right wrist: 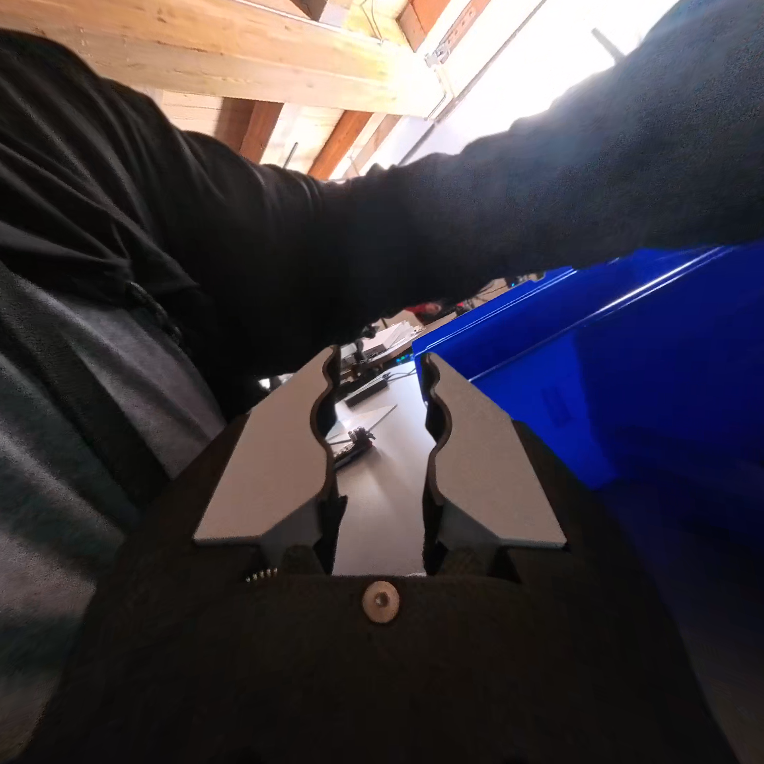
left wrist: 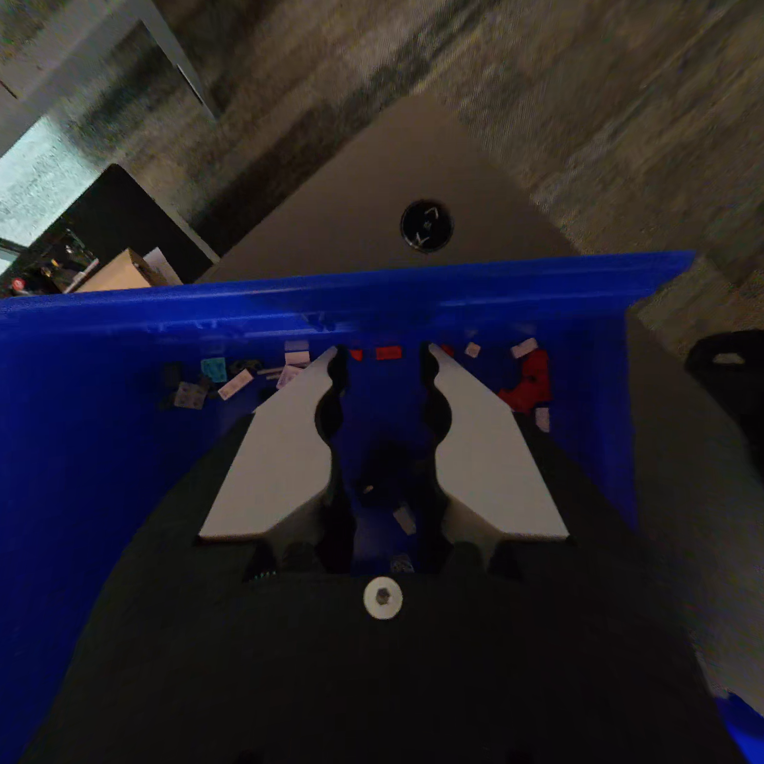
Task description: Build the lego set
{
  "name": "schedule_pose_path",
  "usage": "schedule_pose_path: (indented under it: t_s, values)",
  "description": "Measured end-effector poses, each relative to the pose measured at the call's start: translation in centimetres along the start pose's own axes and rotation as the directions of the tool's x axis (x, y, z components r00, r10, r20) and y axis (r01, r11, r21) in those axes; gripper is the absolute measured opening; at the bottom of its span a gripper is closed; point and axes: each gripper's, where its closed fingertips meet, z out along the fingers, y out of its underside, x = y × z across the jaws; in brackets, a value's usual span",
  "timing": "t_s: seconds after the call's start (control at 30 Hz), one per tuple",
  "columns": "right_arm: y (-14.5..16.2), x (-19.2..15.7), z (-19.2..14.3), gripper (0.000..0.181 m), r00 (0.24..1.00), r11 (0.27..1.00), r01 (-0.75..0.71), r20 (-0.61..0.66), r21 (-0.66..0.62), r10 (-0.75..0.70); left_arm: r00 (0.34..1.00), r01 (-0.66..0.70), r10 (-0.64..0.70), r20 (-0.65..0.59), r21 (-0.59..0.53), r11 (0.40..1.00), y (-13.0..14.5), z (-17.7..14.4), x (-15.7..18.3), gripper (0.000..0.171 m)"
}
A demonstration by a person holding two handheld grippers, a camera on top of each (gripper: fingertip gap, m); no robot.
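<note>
My left gripper [left wrist: 382, 351] is open and empty, reaching down inside a blue plastic bin [left wrist: 103, 413]. Loose lego pieces lie on the bin floor along the far wall: red pieces [left wrist: 388, 353] just past the fingertips, a bigger red piece [left wrist: 531, 382] to the right, a teal piece [left wrist: 213, 368] and pale and grey pieces [left wrist: 235, 384] to the left. A small pale piece [left wrist: 404, 520] lies between the fingers. My right gripper [right wrist: 380, 359] is open and empty, low over the grey table, beside the bin's outer wall [right wrist: 620, 372]. A small partly built lego model [right wrist: 353, 444] sits on the table between its fingers.
A person's dark sleeve [right wrist: 454, 227] and body cross the right wrist view above the gripper. The grey table [left wrist: 372, 206] has a round black cable grommet [left wrist: 427, 225] beyond the bin. Flat dark items [right wrist: 366, 390] and clutter lie farther along the table [right wrist: 380, 488]. My right fingertips sit around 30 cm from my left ones.
</note>
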Motion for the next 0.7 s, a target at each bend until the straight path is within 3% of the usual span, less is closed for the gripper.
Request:
schedule_pose_path:
  t_s: [0.17, 0.4, 0.7]
  values:
    - [-0.8, 0.2, -2.1, 0.037, 0.998, 0.998, 0.037, -0.059, 0.053, -0.034, 1.000, -0.026, 0.026, 0.002, -0.094, 0.995, 1.4, 2.9, -0.1, 0.028]
    - [-0.3, 0.9, -2.5, 0.037, 0.996, 0.999, -0.003, -0.084, 0.049, 0.007, 0.999, -0.040, 0.043, 0.009, -0.171, 0.984, 3.0, 4.4, 0.6, 0.026]
    - [-0.2, 1.4, -2.3, 0.037, 0.994, 0.999, -0.007, -0.110, 0.033, 0.011, 0.998, 0.060, -0.063, -0.015, -0.159, 0.986, 2.9, 4.2, 1.0, 0.018]
